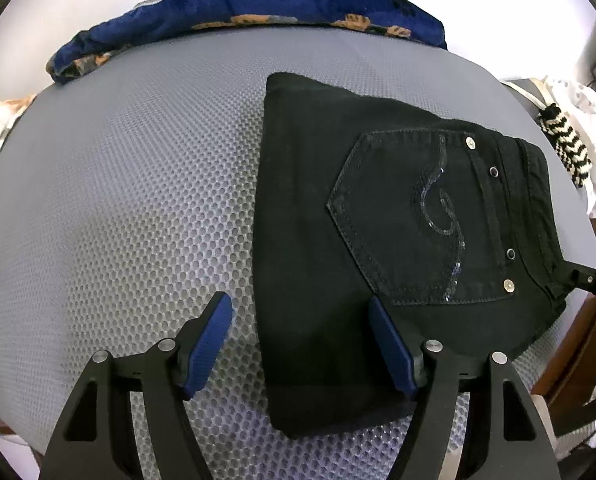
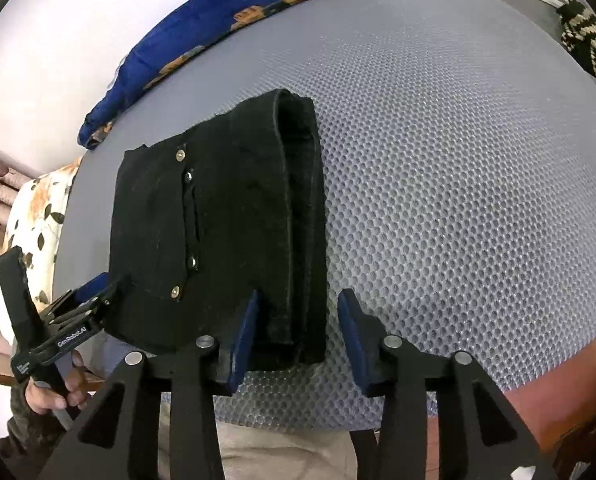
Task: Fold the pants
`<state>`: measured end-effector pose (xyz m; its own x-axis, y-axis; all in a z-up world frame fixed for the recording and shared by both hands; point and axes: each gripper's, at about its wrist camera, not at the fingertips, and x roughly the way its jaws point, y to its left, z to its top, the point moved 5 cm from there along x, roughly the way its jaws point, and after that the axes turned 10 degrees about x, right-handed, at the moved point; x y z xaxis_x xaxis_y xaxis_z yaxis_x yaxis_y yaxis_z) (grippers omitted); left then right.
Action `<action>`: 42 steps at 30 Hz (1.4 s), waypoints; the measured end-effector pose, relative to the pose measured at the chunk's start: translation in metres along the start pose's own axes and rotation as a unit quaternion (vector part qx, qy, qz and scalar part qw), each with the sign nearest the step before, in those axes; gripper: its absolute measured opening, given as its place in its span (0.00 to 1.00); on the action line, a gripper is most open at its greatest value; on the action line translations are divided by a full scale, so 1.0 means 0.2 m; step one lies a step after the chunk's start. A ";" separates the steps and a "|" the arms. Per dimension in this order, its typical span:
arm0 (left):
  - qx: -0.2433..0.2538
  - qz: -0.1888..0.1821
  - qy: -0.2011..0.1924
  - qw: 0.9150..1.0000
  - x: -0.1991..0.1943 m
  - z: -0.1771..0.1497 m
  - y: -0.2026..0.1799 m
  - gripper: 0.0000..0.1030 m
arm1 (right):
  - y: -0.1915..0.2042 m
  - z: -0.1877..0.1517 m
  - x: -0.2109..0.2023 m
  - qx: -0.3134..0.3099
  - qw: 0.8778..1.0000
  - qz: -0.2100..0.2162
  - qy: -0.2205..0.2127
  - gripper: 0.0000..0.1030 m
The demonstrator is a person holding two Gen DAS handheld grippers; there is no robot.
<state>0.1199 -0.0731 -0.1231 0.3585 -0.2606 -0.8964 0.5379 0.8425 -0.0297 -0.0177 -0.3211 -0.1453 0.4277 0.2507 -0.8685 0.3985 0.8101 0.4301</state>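
Note:
Black pants point(image 1: 377, 220) lie folded into a compact stack on a grey mesh pad point(image 1: 138, 200), back pocket with sequin swirl facing up. My left gripper point(image 1: 301, 336) is open just above the stack's near left edge, with one finger over the cloth and one over the pad. In the right wrist view the pants point(image 2: 226, 232) show their folded edge. My right gripper point(image 2: 301, 320) is open, its jaws straddling the near right edge of the stack. The left gripper also shows in the right wrist view point(image 2: 94, 292), at the stack's left corner.
A blue floral cloth point(image 1: 238, 12) lies along the pad's far edge. A black-and-white knitted item point(image 1: 565, 148) and white cloth sit off the pad to the right. A floral cushion point(image 2: 38, 216) is at the left. Wooden furniture point(image 1: 577, 344) borders the right side.

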 end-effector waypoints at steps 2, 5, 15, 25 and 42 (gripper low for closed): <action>-0.003 0.016 -0.005 1.000 -0.02 0.01 0.01 0.69 | 0.01 0.03 -0.01 -0.009 1.000 0.002 -0.003 0.44; -0.008 0.029 -0.012 0.999 -0.03 0.02 0.02 0.69 | 0.05 0.06 -0.01 -0.022 1.000 0.008 -0.005 0.58; -0.040 -0.057 0.002 0.998 0.01 0.06 0.08 0.69 | 0.04 0.16 0.08 -0.014 0.998 0.066 0.018 0.58; -0.070 -0.125 0.023 0.989 0.07 0.10 0.13 0.69 | -0.03 0.23 0.15 -0.005 0.989 0.136 0.055 0.58; -0.080 -0.215 0.018 0.973 0.11 0.16 0.12 0.69 | -0.18 0.31 0.18 0.012 0.971 0.217 0.098 0.47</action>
<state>0.1661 -0.0732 -0.1300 0.0984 -0.5907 -0.8009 0.5057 0.7228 -0.4710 0.0334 -0.3745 -0.1779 0.3984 0.6630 -0.6338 0.2354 0.5940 0.7693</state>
